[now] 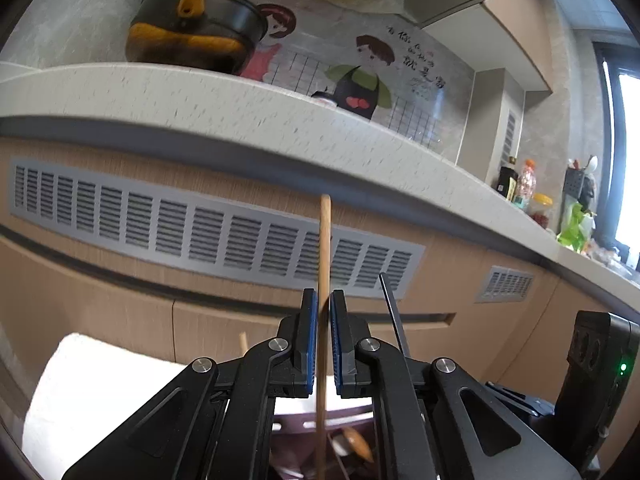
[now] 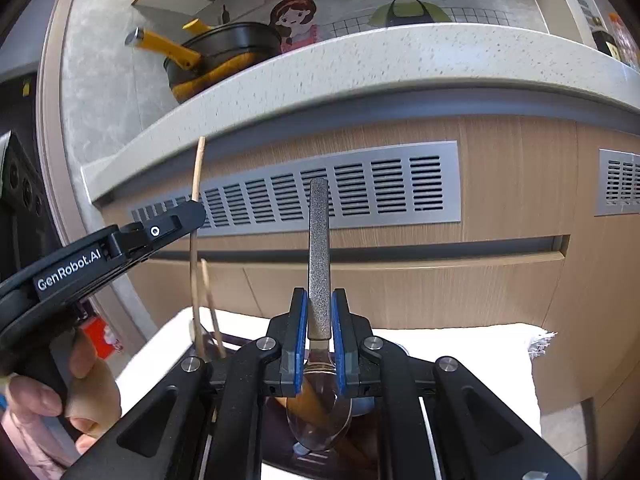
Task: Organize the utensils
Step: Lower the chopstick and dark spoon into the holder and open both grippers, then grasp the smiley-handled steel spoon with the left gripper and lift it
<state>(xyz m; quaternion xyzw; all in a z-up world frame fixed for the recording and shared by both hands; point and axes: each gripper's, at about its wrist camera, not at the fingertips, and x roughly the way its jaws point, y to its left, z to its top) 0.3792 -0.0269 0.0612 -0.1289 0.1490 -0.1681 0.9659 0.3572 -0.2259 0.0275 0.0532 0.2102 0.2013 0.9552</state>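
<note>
Right wrist view: "GenRobot.AI" lettering on left tongs.

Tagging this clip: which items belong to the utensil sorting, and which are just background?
Job: wooden chopstick in the left gripper; spoon in the right gripper; second chopstick; white cloth.
Background: black-and-yellow pan; bottles; vent grille.

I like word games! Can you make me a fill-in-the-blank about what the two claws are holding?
1. The left claw is shut on a wooden ____.
2. The right claw grips a metal ____ by its handle.
3. The black pot on the counter has a ____ handle.

Missing words: chopstick, spoon, yellow
</note>
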